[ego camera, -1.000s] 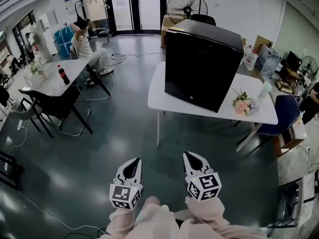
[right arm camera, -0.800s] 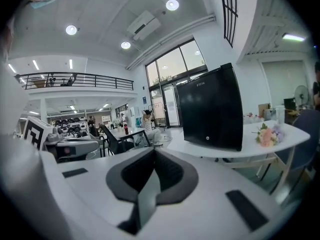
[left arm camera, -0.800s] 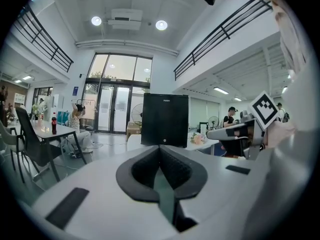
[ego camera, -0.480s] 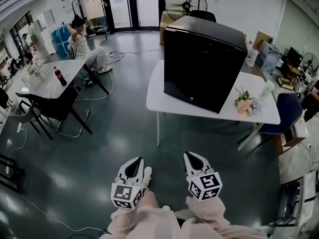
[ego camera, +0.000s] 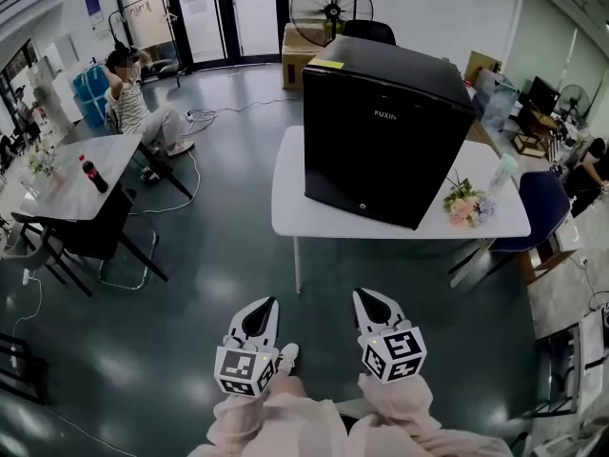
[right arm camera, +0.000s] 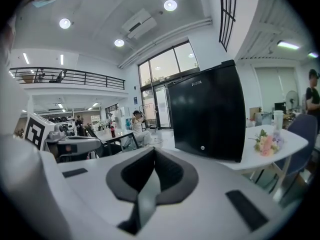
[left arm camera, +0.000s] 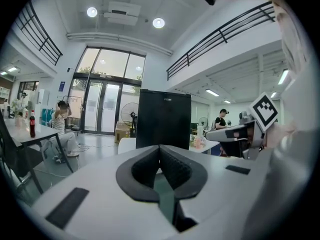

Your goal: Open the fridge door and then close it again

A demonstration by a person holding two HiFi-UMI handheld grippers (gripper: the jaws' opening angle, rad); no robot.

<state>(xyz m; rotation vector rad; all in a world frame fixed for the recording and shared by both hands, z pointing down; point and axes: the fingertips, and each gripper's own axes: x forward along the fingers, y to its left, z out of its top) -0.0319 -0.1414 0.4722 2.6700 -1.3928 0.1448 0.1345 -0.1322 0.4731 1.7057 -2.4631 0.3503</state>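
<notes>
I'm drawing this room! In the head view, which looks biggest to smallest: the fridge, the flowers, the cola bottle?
1. fridge
2. flowers
3. cola bottle, slimmer, but also farther away.

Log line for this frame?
fridge: door shut, on table | left gripper: shut, empty | right gripper: shut, empty | contact: none

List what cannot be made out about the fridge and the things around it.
Handle of the fridge: no view shows one on its dark front.
Label on the bottle: too small, head view.
Most of the chair: hidden behind the fridge, head view.
</notes>
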